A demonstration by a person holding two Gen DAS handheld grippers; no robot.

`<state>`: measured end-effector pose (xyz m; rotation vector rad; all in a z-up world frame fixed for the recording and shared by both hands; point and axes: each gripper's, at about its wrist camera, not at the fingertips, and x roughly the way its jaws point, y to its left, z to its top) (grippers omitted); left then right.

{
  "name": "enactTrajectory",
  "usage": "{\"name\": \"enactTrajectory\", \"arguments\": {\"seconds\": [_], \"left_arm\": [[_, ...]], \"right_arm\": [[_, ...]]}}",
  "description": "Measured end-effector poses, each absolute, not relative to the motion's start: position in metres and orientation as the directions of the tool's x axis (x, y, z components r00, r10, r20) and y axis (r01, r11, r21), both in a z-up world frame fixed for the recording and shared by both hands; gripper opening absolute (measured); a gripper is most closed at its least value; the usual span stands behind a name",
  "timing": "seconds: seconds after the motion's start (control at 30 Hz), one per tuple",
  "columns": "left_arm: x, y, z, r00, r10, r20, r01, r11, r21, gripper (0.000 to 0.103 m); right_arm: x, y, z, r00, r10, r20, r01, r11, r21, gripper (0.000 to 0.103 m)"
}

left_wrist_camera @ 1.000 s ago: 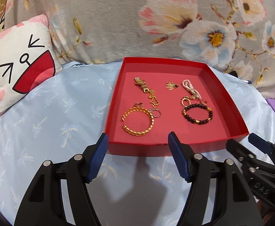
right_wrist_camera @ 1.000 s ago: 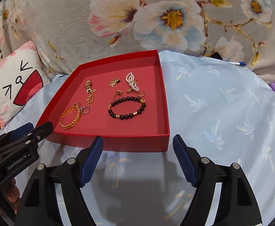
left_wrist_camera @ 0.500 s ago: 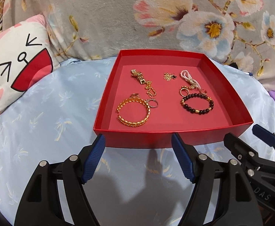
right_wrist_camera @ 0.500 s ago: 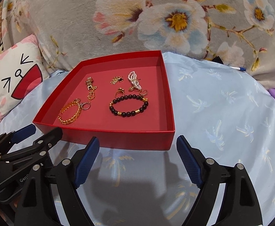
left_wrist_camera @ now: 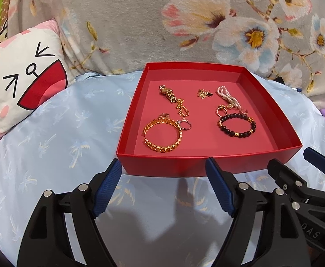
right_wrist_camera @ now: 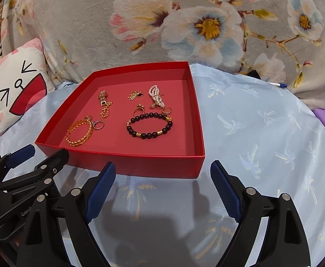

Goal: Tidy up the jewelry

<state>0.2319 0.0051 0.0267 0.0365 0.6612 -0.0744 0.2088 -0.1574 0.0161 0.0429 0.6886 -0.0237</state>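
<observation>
Looking from the left wrist, the left gripper (left_wrist_camera: pixel 163 184) gapes empty before the red tray (left_wrist_camera: pixel 162 165) at 12 o'clock; inside lie a gold bangle (left_wrist_camera: pixel 162 136) and a black bead bracelet (left_wrist_camera: pixel 237 125). From the right wrist, the right gripper (right_wrist_camera: pixel 162 189) spreads wide, empty, with the tray (right_wrist_camera: pixel 140 164) at 11 o'clock.

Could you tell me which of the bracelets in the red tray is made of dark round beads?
The black beaded bracelet on the tray's right side; the gold chain-link bracelet sits left, and the pearl strand is pale.
</observation>
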Motion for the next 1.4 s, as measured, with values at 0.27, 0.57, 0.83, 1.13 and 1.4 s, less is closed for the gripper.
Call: {"name": "enactTrajectory", "arguments": {"seconds": [0.27,0.57,0.83,1.13,1.4], "left_arm": [[0.2304,0.0052,0.0281,0.792,-0.049,-0.608,0.076,0.997,0.018,0.075],[0.2281,0.0040,0.0300,0.802,-0.038,-0.597,0.069,0.997,0.029,0.075],[0.2274,0.0029,0.0302,0.805,-0.030,-0.592,0.064,0.997,0.036,0.075],[0.2242,0.0022,0.0317,0.814,-0.013,-0.581,0.050,0.998,0.048,0.075],[0.2240,0.0022,0.0327,0.816,-0.010,-0.577,0.047,0.998,0.050,0.075]], "right_arm": [[0.2088,-0.1580,0.0158,0.768,-0.010,-0.640,0.041,0.999,0.033,0.085],[0.2076,-0.1578,0.0165,0.774,-0.018,-0.632,0.045,0.999,0.027,0.085],[0.2075,-0.1580,0.0170,0.775,-0.020,-0.632,0.047,0.999,0.025,0.085],[0.2065,-0.1584,0.0179,0.778,-0.027,-0.627,0.051,0.999,0.020,0.085],[0.2059,-0.1562,0.0168,0.782,-0.036,-0.623,0.053,0.999,0.008,0.085]]}}
